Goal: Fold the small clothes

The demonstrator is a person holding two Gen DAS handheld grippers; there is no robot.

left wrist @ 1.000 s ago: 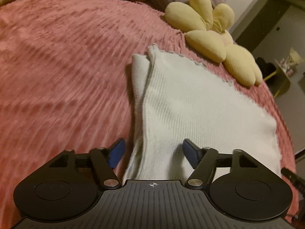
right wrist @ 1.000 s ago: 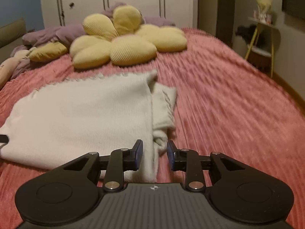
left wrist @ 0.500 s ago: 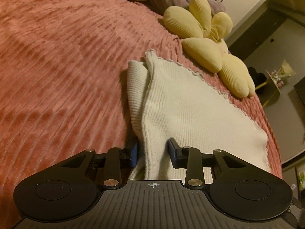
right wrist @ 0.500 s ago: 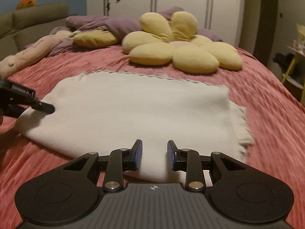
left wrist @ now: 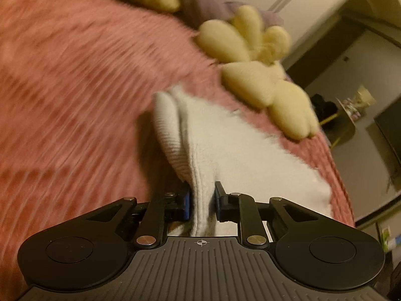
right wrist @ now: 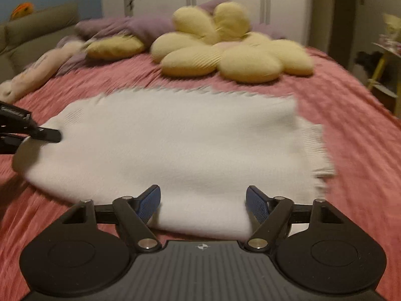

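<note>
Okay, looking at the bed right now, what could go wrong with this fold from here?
The left tool pinches only one bunched corner of the white garment; lifting alone would likely skew the fold. The right tool, just opened, holds nothing, so the near edge may sag. The flower pillow lies close behind and could catch the cloth if it is folded that way.

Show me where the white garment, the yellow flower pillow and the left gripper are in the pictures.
white garment (right wrist: 180, 140), right wrist view, middle of its flat top.
yellow flower pillow (right wrist: 248, 62), right wrist view, front petal.
left gripper (left wrist: 202, 200), left wrist view, midway between fingertips, pinching the garment's edge.
</note>
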